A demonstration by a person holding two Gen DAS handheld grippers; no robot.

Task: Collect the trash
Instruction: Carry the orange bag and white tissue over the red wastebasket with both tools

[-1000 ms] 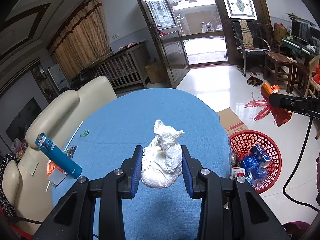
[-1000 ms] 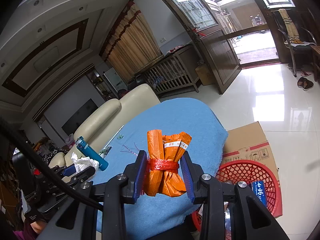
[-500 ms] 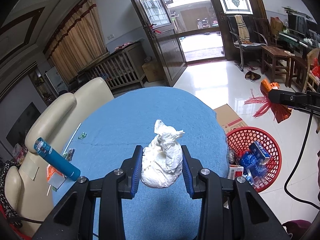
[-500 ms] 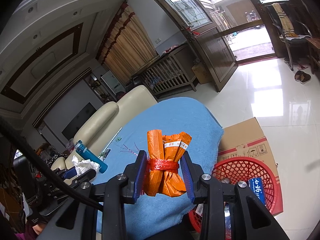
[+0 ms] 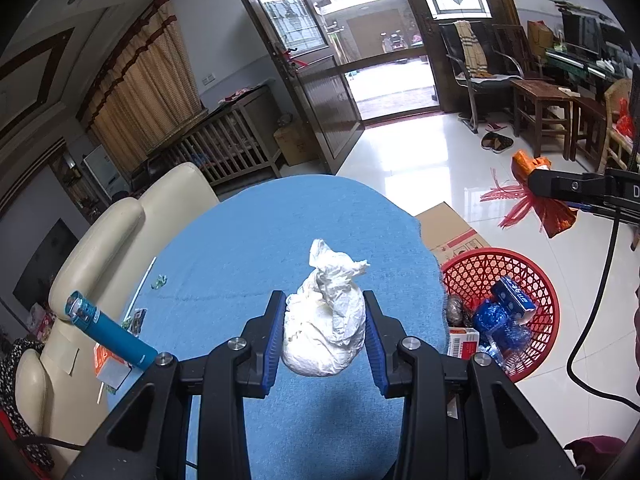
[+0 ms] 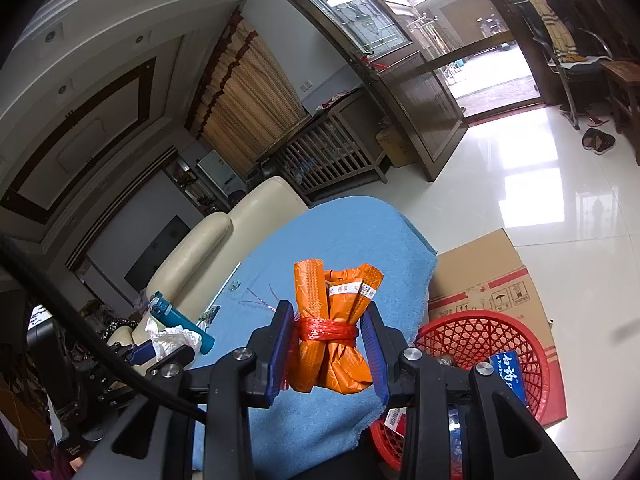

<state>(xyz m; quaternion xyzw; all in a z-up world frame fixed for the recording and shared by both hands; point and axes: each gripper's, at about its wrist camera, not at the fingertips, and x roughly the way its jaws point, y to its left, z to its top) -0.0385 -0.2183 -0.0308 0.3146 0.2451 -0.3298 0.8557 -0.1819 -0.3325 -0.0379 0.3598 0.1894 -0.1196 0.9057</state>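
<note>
- Right now both hands are loaded: the left gripper (image 5: 325, 334) is clamped on a crumpled white tissue wad (image 5: 326, 330), and the right gripper (image 6: 327, 346) is clamped on an orange wrapper bundle (image 6: 334, 330) tied round with red string.
- Both pieces are lifted off the blue-clothed table (image 5: 256, 248); the white wad hangs above the cloth, to the table side of the red basket (image 5: 516, 280).
- The orange bundle sits closer to that basket, over the table's edge, with the basket (image 6: 480, 332) just beyond and below it.
- I'd call this the carry step: pickup is done, and the drop into the basket is not yet made.
- The basket already holds blue packets and a small box, so there's room, but mostly toward its far side.
- Next, each gripper needs to get squarely over the basket's mouth before the jaws part; the light wad could drift onto the rim otherwise.
- A blue bottle (image 5: 110, 334) and small scraps lie on the table, on the side away from the basket.
</note>
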